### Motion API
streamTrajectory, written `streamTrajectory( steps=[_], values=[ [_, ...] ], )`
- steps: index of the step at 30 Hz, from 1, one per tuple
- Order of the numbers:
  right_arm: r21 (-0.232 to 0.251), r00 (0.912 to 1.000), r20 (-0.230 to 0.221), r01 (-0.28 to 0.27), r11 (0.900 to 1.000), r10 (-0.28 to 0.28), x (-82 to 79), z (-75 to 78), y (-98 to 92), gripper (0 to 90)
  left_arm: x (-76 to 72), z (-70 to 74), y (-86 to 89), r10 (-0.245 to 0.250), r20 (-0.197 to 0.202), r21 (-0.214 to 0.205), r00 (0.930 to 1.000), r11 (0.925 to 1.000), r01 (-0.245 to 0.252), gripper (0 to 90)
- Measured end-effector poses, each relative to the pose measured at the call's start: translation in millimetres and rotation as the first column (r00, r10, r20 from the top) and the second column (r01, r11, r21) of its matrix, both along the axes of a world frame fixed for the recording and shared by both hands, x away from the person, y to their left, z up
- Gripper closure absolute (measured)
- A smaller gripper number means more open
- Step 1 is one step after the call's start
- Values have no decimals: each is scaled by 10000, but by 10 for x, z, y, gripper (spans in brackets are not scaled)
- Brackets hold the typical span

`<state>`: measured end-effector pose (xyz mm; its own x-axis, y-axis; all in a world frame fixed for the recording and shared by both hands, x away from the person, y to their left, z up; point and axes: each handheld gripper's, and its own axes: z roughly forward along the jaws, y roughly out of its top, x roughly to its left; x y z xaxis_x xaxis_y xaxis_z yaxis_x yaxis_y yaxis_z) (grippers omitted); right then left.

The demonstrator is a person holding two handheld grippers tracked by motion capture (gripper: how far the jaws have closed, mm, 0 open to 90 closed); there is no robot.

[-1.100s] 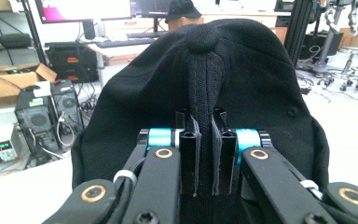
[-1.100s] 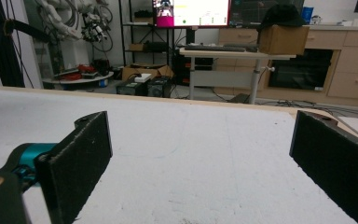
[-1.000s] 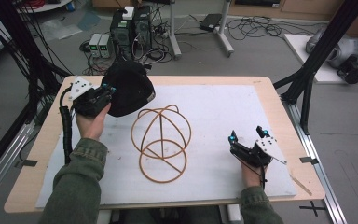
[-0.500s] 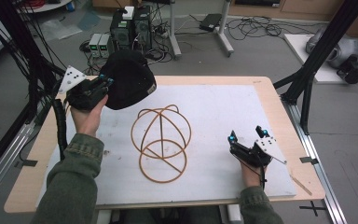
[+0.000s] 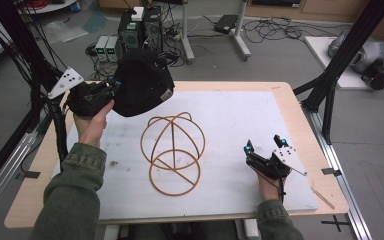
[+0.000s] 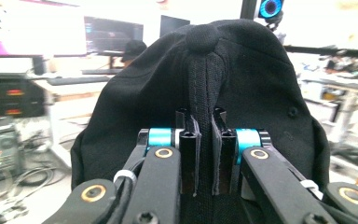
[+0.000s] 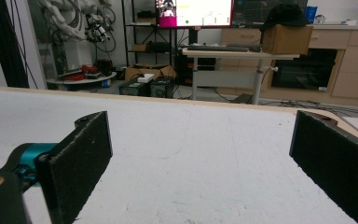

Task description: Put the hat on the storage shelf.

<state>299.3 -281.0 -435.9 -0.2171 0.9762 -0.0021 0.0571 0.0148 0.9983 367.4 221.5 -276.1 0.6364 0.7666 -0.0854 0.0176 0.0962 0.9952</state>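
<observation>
A black cap [image 5: 142, 90] is pinched at a fold of its fabric by the closed jaws of the left gripper [image 5: 114, 86] and is held in the air, up and to the left of the wire stand [image 5: 172, 152] (a hoop frame on the white mat [image 5: 240, 125]). The right gripper [image 5: 262, 150], jaws wide apart and holding nothing, is rested on the mat to the right of the stand.
</observation>
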Motion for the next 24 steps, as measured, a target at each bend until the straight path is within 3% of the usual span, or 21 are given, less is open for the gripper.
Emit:
streamTrajectory(
  steps=[6,8,14,18,21,24],
  values=[
    [-23,10000,4,-12,10000,12,0,-1,-1,48,-11,14,31,-822,-15,-615,9966,9947,820,842],
    [-62,10000,33,-41,10000,41,1,0,4,48,-17,20,36,-1221,34,-877,9925,9887,1220,842],
    [-62,10000,23,-94,9999,94,-1,-2,10,48,-50,53,13,-1818,153,-885,9832,9792,1825,842],
    [-114,9999,41,-95,9999,95,3,-3,7,48,-70,97,15,-2275,136,-989,9737,9687,2277,843],
    [-82,9999,27,-104,9999,105,-1,-2,10,48,-84,116,28,-2642,107,-1308,9644,9558,2633,843],
    [-78,10000,76,-41,10000,42,-4,3,3,48,-127,137,29,-2743,245,-1349,9613,9519,2751,842]
  ],
)
